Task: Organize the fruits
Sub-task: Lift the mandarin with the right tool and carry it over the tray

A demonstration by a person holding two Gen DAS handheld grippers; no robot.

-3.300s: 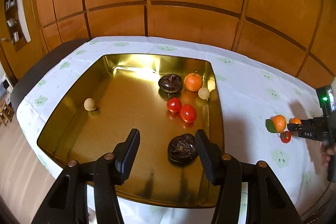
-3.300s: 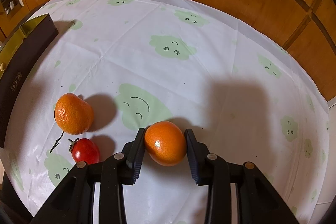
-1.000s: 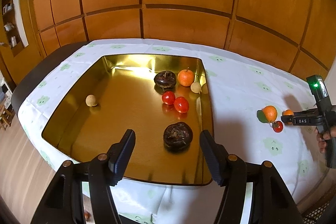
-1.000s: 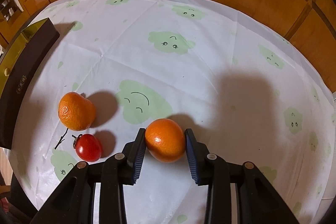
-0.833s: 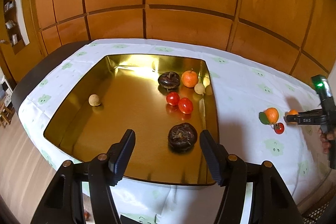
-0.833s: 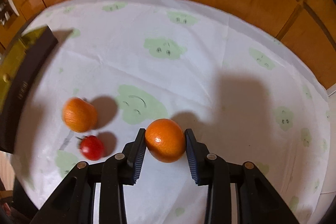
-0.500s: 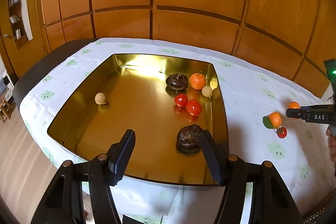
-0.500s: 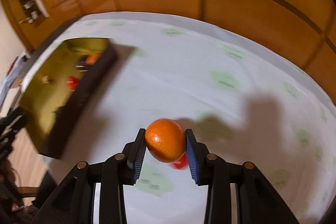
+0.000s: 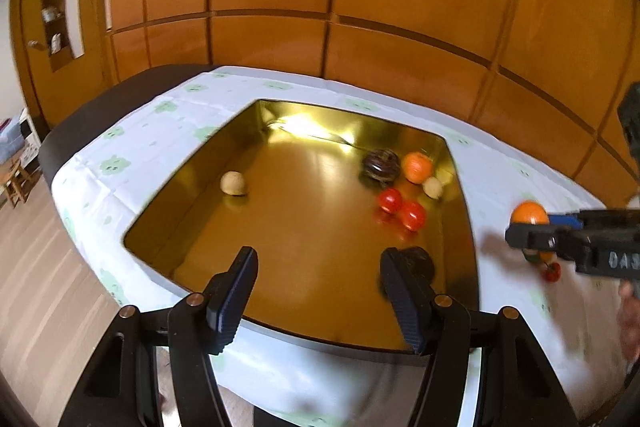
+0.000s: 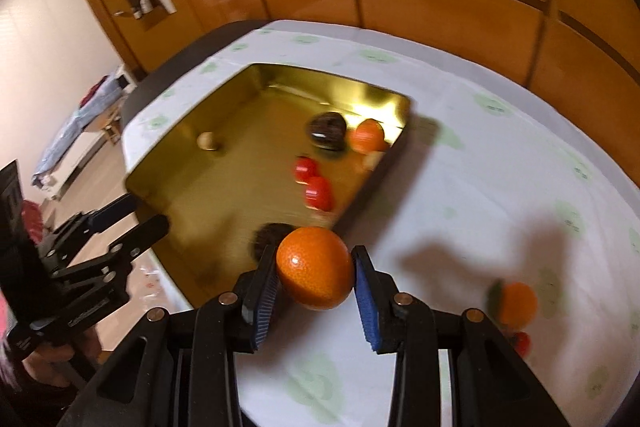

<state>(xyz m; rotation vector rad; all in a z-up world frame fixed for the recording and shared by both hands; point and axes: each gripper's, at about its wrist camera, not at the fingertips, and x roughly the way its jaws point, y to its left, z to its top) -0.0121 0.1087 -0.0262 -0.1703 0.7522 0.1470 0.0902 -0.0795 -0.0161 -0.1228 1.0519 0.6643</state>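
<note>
Right wrist view shows the right claw (image 10: 316, 277) pinching an orange (image 10: 315, 268) across its middle, beside the gold tray (image 10: 400, 123); firm, rollable; left claw (image 9: 318, 291) spread.

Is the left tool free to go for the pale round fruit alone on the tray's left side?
Probably yes. The left tool is open and holds nothing, and the pale fruit sits alone on bare gold tray floor, nothing between them.
</note>
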